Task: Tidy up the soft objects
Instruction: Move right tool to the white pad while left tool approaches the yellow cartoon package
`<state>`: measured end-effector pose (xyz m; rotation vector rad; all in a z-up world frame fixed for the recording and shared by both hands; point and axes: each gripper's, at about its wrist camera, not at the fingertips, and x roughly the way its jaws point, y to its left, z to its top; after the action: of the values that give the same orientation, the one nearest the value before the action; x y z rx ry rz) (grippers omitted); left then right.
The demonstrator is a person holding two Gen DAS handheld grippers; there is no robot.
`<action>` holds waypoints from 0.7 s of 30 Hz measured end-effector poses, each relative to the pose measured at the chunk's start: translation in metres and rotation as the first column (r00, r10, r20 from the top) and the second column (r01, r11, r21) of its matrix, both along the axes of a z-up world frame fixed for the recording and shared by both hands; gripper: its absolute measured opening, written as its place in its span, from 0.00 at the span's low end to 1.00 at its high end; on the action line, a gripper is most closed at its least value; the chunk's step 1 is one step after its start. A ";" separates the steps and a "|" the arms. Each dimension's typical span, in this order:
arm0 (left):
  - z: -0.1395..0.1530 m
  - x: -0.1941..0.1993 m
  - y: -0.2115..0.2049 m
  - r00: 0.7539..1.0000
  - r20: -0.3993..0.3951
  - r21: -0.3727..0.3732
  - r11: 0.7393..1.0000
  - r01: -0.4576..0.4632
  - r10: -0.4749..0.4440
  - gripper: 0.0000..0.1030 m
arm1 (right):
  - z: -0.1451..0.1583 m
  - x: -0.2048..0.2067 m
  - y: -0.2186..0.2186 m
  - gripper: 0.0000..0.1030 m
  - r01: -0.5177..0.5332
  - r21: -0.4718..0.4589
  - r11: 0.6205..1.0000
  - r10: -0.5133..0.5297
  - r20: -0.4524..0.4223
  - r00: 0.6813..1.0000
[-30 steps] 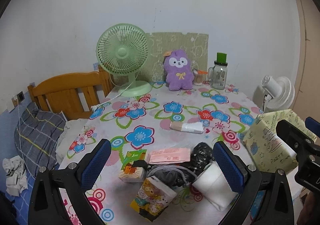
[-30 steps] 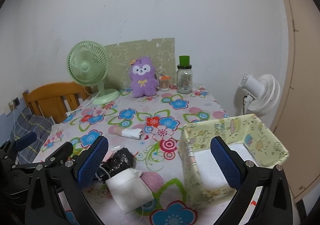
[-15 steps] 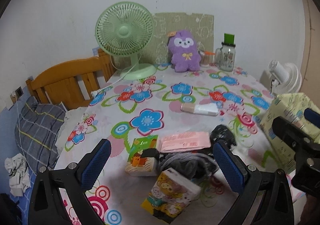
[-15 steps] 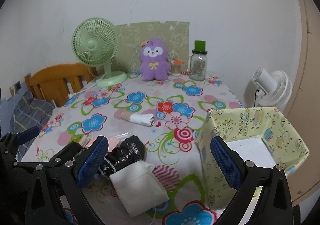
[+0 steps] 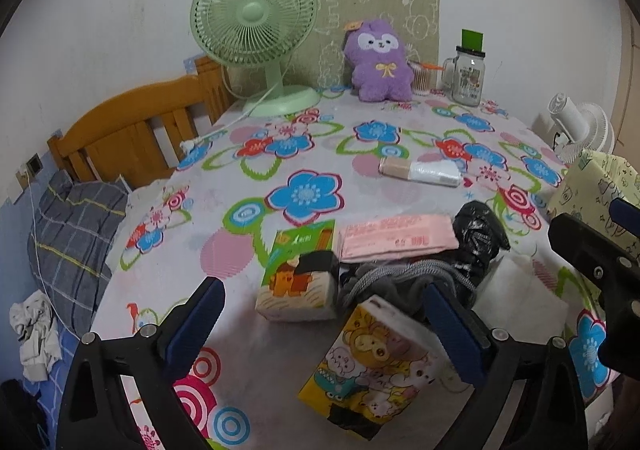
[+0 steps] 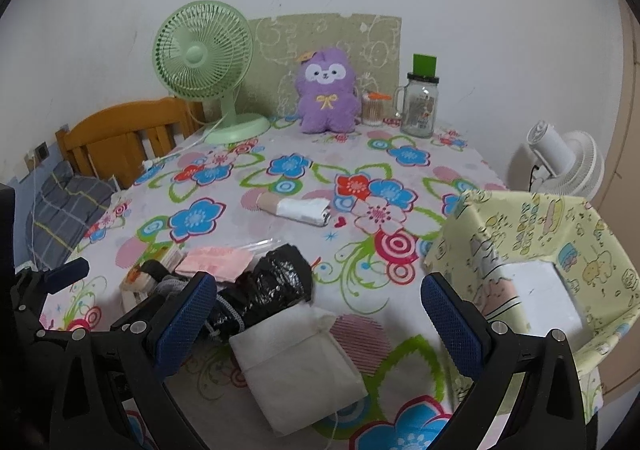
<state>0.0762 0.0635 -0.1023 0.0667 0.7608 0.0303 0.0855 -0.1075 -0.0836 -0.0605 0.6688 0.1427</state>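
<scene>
Two grippers hang over the near edge of the flowered table (image 5: 248, 334), both spread wide and holding nothing: the left gripper (image 5: 326, 326) above a cartoon tissue pack (image 5: 376, 362), the right gripper (image 6: 320, 316) above a folded white cloth (image 6: 298, 364). Only the left view shows that pack and the green tissue box (image 5: 298, 274) in full; only the right view looks into the yellow fabric bin (image 6: 532, 282) at the table's right edge, with its white floor. Between them lie a pink packet (image 5: 396, 236), long axis left to right, a grey cord bundle (image 5: 396, 280), and a crumpled black bag (image 6: 272, 284) running diagonally from near-left to far-right. A rolled white-and-beige piece (image 6: 294, 208) lies crosswise at mid-table. Compared with a second ago, both cameras sit closer to the pile, which now looms larger.
</scene>
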 end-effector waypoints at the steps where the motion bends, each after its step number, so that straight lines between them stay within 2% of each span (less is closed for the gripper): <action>1: -0.001 0.000 0.000 1.000 -0.006 -0.001 1.000 0.001 -0.001 0.96 | -0.002 0.000 0.001 1.00 -0.003 0.002 1.000 0.003 -0.006 1.000; 12: -0.023 -0.005 -0.005 0.996 -0.073 -0.013 0.999 0.040 -0.040 0.96 | -0.022 0.005 0.013 1.00 -0.051 -0.004 0.999 0.051 -0.079 0.996; 21: -0.032 -0.013 -0.002 0.995 -0.095 0.025 0.999 0.042 -0.039 0.97 | -0.038 0.005 0.018 1.00 -0.068 0.002 0.998 0.068 -0.133 0.989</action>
<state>0.0629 0.0615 -0.1344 0.1093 0.8535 -0.0012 0.0908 -0.0899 -0.1215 -0.0769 0.8008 0.2129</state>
